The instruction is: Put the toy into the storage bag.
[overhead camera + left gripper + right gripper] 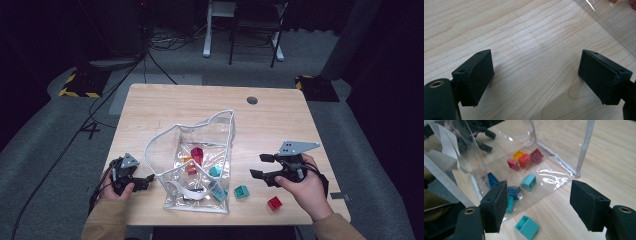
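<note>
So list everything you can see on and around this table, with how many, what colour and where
Table: one, light wood, centre.
Bag: one, clear with white trim, open, mid-table.
Bricks in the bag: at least seven; yellow, red, pink, maroon, teal, blue.
Teal brick: one, on the table right of the bag.
Red brick: one, near the front edge.
Chair: one, dark, beyond the table.
Left gripper: black, open, left of the bag.
Right gripper: black, open, right of the bag.
</note>
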A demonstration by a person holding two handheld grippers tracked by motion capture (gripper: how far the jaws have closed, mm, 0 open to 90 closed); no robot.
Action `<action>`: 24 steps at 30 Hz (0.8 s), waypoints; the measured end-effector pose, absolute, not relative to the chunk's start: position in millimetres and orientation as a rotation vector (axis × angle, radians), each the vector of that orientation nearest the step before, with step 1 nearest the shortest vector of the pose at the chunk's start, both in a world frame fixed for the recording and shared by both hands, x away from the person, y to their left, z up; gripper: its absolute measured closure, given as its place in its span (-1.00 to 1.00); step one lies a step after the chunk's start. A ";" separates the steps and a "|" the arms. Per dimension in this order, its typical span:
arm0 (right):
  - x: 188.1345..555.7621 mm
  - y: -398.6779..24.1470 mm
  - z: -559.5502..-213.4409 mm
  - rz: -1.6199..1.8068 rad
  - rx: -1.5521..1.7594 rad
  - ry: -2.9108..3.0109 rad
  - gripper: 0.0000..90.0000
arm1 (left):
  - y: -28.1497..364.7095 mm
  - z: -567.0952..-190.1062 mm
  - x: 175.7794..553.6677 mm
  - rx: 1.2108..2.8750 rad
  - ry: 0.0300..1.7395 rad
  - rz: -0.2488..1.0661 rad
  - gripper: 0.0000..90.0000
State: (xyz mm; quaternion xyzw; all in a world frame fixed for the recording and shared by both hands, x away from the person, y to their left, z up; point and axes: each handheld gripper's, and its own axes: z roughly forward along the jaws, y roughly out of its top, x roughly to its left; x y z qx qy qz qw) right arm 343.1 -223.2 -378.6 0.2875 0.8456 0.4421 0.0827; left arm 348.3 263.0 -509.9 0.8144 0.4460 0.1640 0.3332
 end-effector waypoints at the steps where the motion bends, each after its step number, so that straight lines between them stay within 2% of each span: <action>1: 343.0 -223.6 -382.2 1.319 0.862 2.530 -0.30 | 263.0 -510.0 348.3 2.126 1.164 0.429 -0.71; 17: 339.2 -216.2 -442.1 1.244 0.880 2.660 -0.33 | 263.0 -510.0 348.3 2.126 1.165 0.429 -0.71; 24: 338.6 -206.9 -456.2 1.188 0.836 2.712 -0.34 | 263.0 -510.0 348.3 2.126 1.164 0.430 -0.71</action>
